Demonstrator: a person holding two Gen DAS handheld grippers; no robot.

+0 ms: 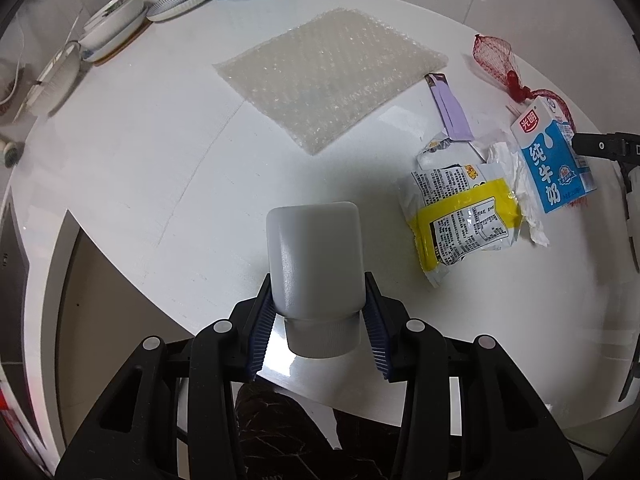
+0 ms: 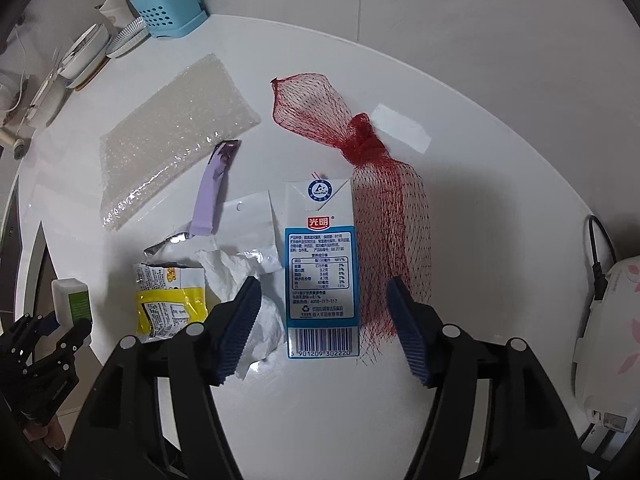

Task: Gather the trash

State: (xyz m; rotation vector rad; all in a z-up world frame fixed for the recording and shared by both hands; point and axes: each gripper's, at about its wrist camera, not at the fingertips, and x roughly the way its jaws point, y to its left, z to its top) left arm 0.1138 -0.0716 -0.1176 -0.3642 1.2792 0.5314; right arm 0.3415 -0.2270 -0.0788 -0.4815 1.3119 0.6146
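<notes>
My left gripper (image 1: pixel 318 296) is shut on a white plastic bottle (image 1: pixel 314 248), pads on its shoulder, cap toward the camera, held above the white table (image 1: pixel 160 140). The right wrist view shows the same bottle (image 2: pixel 70 300) at the lower left. My right gripper (image 2: pixel 324 320) stands open over a blue-and-white milk carton (image 2: pixel 320 256) lying flat; both pads are clear of its sides. A red net bag (image 2: pixel 360 160) lies partly under the carton. Nearby lie a yellow snack wrapper (image 2: pixel 172 304), crumpled tissue (image 2: pixel 248 280), a purple wrapper (image 2: pixel 212 196) and bubble wrap (image 2: pixel 172 136).
A blue utensil holder (image 2: pixel 172 8) and stacked bowls and plates (image 1: pixel 116 20) line the table's far left. A white appliance with a black cable (image 2: pixel 608 340) sits at the right edge. The table's curved front edge (image 1: pixel 120 248) drops to a dark floor.
</notes>
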